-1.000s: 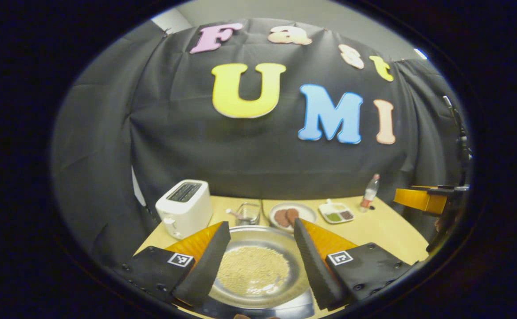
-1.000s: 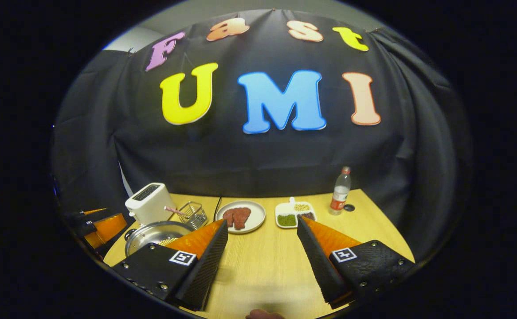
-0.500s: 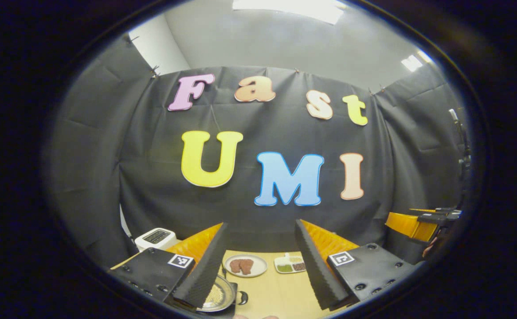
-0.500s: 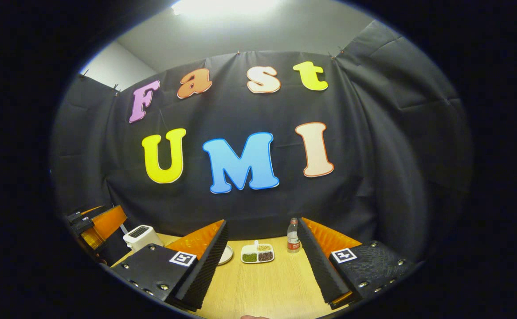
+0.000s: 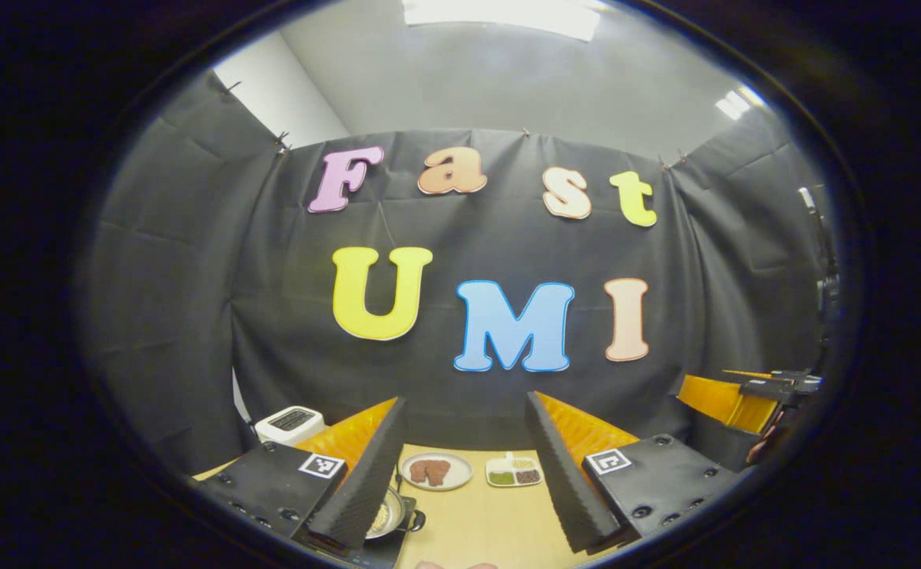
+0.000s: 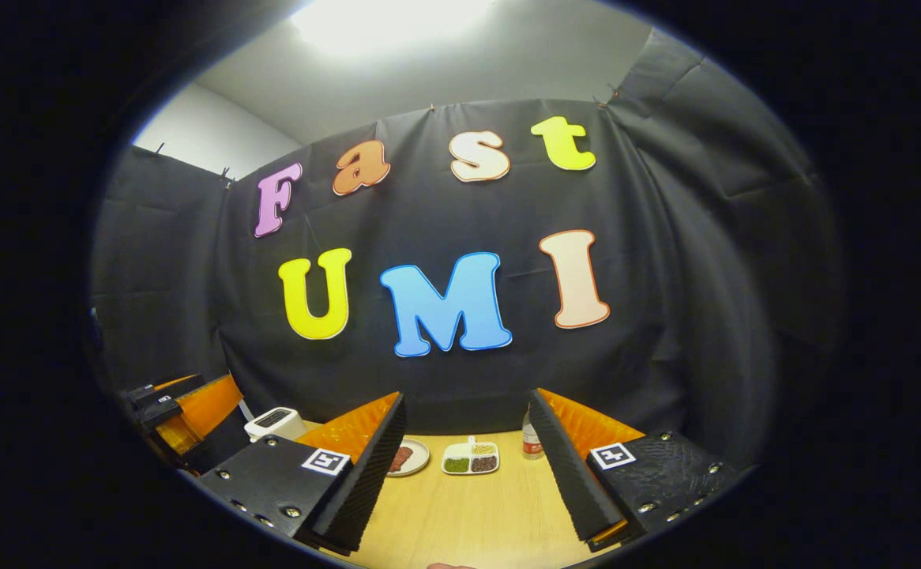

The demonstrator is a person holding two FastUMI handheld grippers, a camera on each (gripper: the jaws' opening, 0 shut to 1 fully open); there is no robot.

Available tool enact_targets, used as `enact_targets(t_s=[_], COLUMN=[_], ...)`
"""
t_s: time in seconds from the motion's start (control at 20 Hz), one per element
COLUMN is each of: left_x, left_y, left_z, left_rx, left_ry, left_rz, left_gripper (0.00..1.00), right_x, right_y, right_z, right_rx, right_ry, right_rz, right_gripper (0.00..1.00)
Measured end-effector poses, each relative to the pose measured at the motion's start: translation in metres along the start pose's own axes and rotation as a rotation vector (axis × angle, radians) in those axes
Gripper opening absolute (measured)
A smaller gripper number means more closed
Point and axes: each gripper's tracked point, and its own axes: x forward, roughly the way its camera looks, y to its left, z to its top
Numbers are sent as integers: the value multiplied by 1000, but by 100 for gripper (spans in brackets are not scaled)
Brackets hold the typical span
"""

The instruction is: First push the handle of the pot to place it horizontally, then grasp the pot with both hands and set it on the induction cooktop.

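Both claws are hanging wide open with nothing in them, left claw [image 5: 467, 474] and right claw [image 6: 460, 466] pointing at the booth wall. The pot [image 5: 388, 518] is sitting on the dark cooktop [image 5: 377, 553] down on the tabletop [image 5: 492, 521], so I'm guessing it's done.

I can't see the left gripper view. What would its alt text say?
The left gripper, open and empty, hangs above a wooden table. A pot of pale grains peeks past one finger; farther back stand a toaster, a meat plate and a divided dish.
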Motion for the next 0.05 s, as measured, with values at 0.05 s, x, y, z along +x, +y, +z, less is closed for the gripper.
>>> enact_targets(t_s=[0.05], left_x=[-2], left_y=[-1], left_z=[3], left_rx=[-10], left_ry=[-7], left_rz=[-8], left_gripper=[99], right_x=[-1], right_y=[3], right_z=[-2], right_rx=[-3], right_ry=[2], right_rz=[-4], right_gripper=[87])
